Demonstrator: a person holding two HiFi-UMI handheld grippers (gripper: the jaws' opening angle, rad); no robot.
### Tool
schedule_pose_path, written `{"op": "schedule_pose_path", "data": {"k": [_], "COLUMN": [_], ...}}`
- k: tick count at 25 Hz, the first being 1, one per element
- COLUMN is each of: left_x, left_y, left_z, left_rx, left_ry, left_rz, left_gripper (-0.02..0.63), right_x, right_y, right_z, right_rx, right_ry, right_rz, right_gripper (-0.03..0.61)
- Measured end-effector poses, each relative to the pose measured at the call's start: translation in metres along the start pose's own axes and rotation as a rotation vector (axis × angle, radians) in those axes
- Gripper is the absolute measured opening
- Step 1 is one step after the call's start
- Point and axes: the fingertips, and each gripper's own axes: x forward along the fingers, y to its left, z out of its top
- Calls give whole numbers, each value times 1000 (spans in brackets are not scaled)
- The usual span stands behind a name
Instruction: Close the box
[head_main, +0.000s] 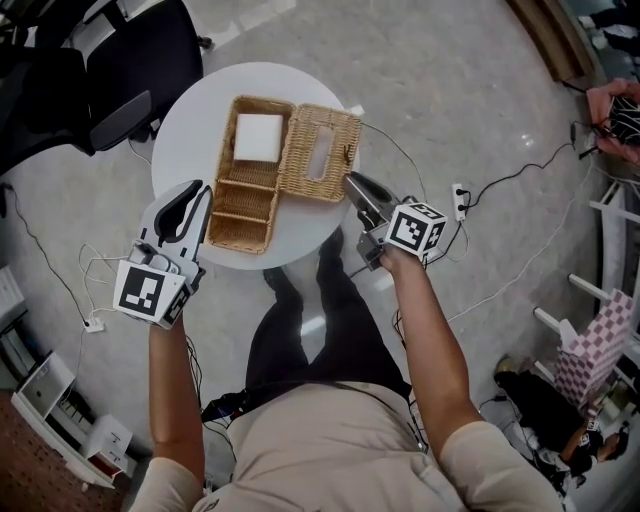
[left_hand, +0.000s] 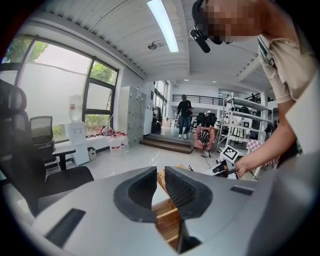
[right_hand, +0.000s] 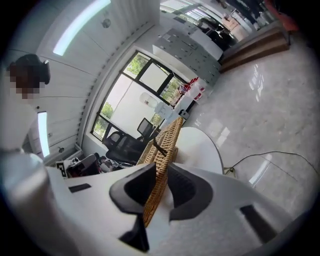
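Head view. The wicker box (head_main: 222, 165) sits on a round white table (head_main: 190, 115). Its lid (head_main: 340, 135) is thrown open and lies flat to the right of the body, hinged along the shared long edge. The body is a rectangle of tan woven cane split into compartments, and the far one holds a square white pad (head_main: 258, 137). The lid has an oval slot in its middle. The right gripper (head_main: 352, 182) reaches to the lid's near right corner. The left gripper (head_main: 192, 195) hangs just beside the box's near left corner, apart from it.

Left gripper view. The jaws are drawn to a thin slit with nothing in it, and cane ribs show beyond the gap.

Right gripper view. The ribbed dark pads are clamped on the lid's edge, which runs edge-on between them. The weave is coarse and stiff-looking, with a small dark peg or loop further along the rim — which of the two I cannot tell.

Judgement: the step in hand is the grasp on the lid, with the swing not yet begun. The next move calls for lifting that free edge up and over in an arc about the hinge, then laying it flat on the body. The weave looks light, so the box may slide — the left gripper is well placed to steady it.
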Motion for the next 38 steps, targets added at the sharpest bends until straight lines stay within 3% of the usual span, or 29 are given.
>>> {"op": "schedule_pose_path", "data": {"k": [12, 20, 29, 38], "left_x": [-35, -61, -87, -115], "left_y": [0, 8, 17, 40], "left_z": [18, 33, 54, 59], "left_rx": [3, -6, -4, -12], "left_ry": [-47, -93, -139, -157], "left_rz": [32, 69, 104, 126], "left_gripper": [23, 23, 23, 23], "right_x": [-10, 9, 46, 95], "right_y": [76, 119, 157, 182], "right_z": [35, 43, 45, 32], "right_rx": [-210, -287, -367, -454], "right_ry": [-49, -50, -6, 65], "right_rz": [35, 69, 104, 83], "right_gripper": [72, 83, 87, 91]}}
